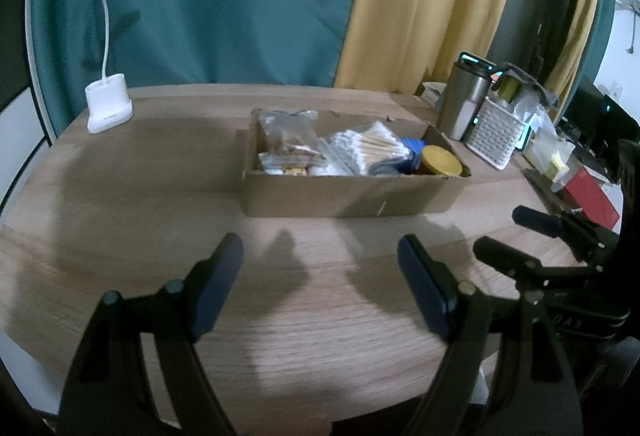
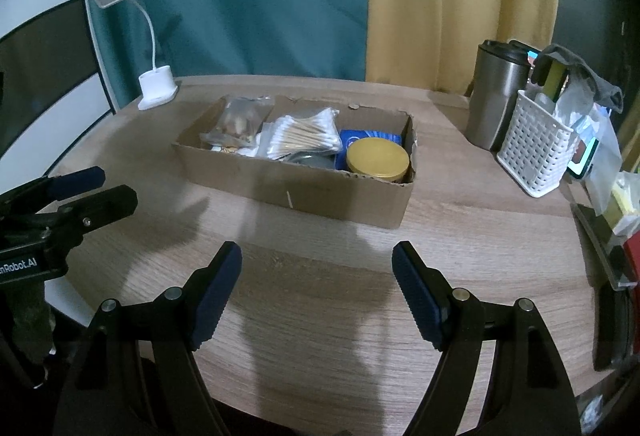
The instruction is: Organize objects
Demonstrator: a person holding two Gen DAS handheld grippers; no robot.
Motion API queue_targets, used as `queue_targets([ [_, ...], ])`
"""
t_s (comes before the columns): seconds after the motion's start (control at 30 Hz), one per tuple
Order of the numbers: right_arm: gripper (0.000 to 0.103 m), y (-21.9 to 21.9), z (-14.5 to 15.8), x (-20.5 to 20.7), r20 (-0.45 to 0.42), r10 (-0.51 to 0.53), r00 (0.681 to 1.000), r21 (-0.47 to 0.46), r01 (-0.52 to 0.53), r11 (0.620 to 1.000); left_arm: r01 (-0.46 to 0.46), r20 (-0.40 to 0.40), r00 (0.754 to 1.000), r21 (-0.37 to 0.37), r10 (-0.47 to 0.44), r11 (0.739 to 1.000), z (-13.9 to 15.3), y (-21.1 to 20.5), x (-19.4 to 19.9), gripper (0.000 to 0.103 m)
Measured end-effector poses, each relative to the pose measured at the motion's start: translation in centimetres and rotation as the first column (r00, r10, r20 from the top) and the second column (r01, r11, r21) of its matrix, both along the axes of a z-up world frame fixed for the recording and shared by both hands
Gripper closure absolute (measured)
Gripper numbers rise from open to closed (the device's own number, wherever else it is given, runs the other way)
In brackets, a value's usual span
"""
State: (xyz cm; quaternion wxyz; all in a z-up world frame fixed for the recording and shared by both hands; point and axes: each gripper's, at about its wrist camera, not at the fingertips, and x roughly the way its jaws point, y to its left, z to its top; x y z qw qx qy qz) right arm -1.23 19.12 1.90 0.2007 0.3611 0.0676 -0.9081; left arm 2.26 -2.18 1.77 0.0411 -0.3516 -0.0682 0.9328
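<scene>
A: Where is the stuff?

B: All in the cardboard box, mid table. Left tongs and right tongs both wide open, nothing held, approx. in front of box.

A: How will it handle?

B: Cotton swab bag is soft, slippery, light; pinch the top edge. Gold-lid jar prob. heavier, rigid; grip the sides.

Bare table lies open between both grippers and the box. Right of the box, a tumbler and basket crowd the edge; a lamp stands far left.
</scene>
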Motion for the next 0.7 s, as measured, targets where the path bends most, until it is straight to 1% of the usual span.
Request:
queue_targets([
  [0.7, 0.023, -0.26, -0.08, -0.3, 0.01, 0.001, 1.0, 0.003, -0.001, 1.0, 0.01, -0.003, 1.0, -0.014, -0.01, 1.0, -0.11, 0.14, -0.07, 0.022],
])
